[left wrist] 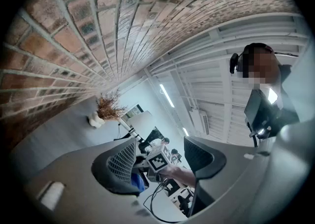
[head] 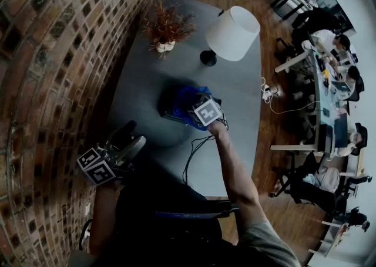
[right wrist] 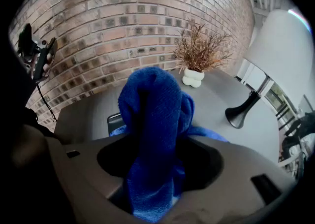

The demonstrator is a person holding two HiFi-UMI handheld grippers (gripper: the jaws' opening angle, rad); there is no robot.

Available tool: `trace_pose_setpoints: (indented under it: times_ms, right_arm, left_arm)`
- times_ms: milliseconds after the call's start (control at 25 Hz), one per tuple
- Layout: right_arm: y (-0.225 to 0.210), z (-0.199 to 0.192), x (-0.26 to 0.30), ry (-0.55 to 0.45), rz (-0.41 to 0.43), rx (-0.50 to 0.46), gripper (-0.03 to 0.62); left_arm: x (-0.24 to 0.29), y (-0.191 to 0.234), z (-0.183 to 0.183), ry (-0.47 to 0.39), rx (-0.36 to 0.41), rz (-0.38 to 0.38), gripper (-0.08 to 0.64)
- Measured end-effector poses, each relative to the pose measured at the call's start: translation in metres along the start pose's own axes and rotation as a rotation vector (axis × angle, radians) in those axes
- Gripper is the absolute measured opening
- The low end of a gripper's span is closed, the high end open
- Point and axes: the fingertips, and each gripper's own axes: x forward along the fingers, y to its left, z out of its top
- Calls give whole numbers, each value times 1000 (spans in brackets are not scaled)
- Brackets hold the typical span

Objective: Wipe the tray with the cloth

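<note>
Grips bunched cloth in right claw over tray; holds left claw part open, empty, beside wall.

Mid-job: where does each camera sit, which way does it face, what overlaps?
Head view: on the person's head, facing steeply down at the grey table; shows left gripper, right gripper, right forearm.
Left gripper view: rides the left gripper, facing level between its open jaws toward the right gripper; right forearm shows.
Right gripper view: rides the right gripper, facing down at the blue cloth clamped in its jaws.
Shared: the dried plant in a white vase appears in all three.
</note>
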Motion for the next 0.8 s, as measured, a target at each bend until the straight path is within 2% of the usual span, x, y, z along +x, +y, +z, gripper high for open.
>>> trace_pose_setpoints:
  times_ms: [40,200,280,320,360,440,480,520,680,720,800]
  right_arm:
    - [-1,2,4,-3,-2,17,293]
    - [7,19,10,-10,37,68,296]
    - [19,31,9,-31,87,46,180]
    - [15,30,11,-31,73,34,164]
    - [2,25,10,-12,13,20,150]
    - [-40,15,1,41,-171,-23,143]
    - [-54,16,-3,51,-224,-43,143]
    - [-58,21,-2,50,-235,-68,143]
    - [-23,39,27,67,-147,-214,142]
    - [-9,40,29,77,-104,-239,141]
    - [31,29,22,130,45,-303,133]
  left_arm:
    - [-3,8,3,4,-3,3,290]
    - [-8,27,11,11,-15,1,290]
    - [-9,30,11,7,-21,-1,290]
    - [-9,31,12,5,-23,0,290]
    - [-10,32,12,3,-24,0,290]
    - [-12,35,13,1,-26,5,290]
    - [-13,38,13,2,-29,9,290]
    - [-15,40,11,4,-34,16,290]
    - [-17,44,8,8,-40,29,290]
    - [-17,43,9,6,-38,29,289]
    - [-17,42,8,4,-35,31,290]
